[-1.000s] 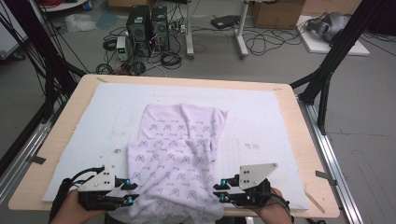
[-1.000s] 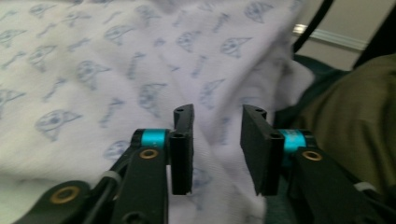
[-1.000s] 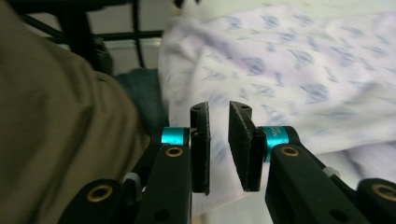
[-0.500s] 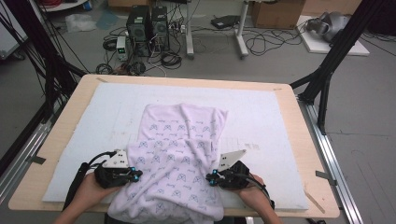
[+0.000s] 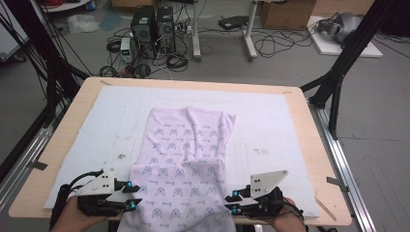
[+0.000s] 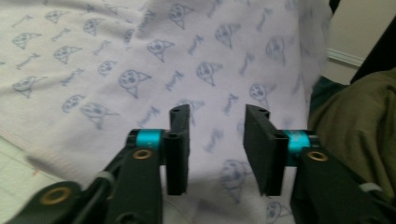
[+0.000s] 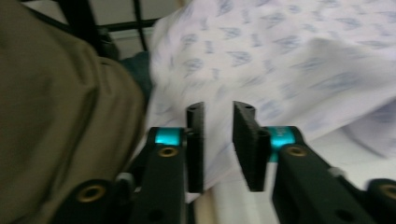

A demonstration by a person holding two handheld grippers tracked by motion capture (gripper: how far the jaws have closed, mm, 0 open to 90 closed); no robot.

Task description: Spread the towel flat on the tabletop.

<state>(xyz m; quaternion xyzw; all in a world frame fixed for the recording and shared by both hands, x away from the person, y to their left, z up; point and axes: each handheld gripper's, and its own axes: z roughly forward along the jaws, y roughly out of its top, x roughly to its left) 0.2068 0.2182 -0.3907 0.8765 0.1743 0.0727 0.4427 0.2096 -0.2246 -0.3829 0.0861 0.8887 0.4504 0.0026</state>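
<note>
Left gripper: held at the near left edge of the garment; its jaws have just been opening, stand apart, cloth lies past them but nothing is pinched.
Right gripper: at the garment's near right edge; jaws have just been opening to a narrow gap, no cloth pressed between the pads.
Garment: pale pink with a blue print, spread flat on the white mat, its near end hanging over the table edge toward the person.
Containers: no container among these things; the garment simply lies on the mat.
Hard to make out: the garment's near hem is cut off at the bottom of the high view; the right gripper view is blurred, so the print there is unreadable.
Olive cloth: beside the garment, the person's clothing, partly cut off.
</note>
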